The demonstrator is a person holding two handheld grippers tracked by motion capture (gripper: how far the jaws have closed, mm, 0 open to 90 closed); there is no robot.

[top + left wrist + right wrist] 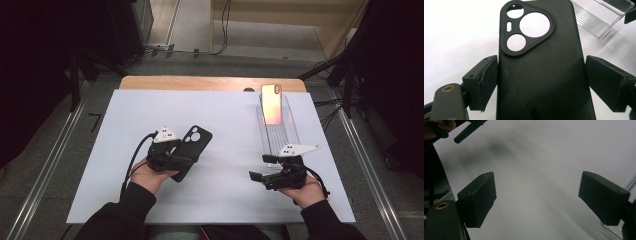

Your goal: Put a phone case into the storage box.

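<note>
Big white table (220, 195) filling the middle of the high view. Clear tray (278, 131) running lengthwise up the right side, with a pinkish phone (271, 104) standing at its far end. Black case (192, 150) left of centre, clamped across its width in the left tool (187, 161), long axis tilted up and to the right, camera cutout end pointing away from the hand. Same in the left gripper view: case (544, 72) squeezed between both pads. Right tool (256, 178) low right, just below the tray's near end, jaws apart, holding nothing. Phone up and to the right of the case, well apart. Probably heading there next, left hand doing the carrying.
</note>
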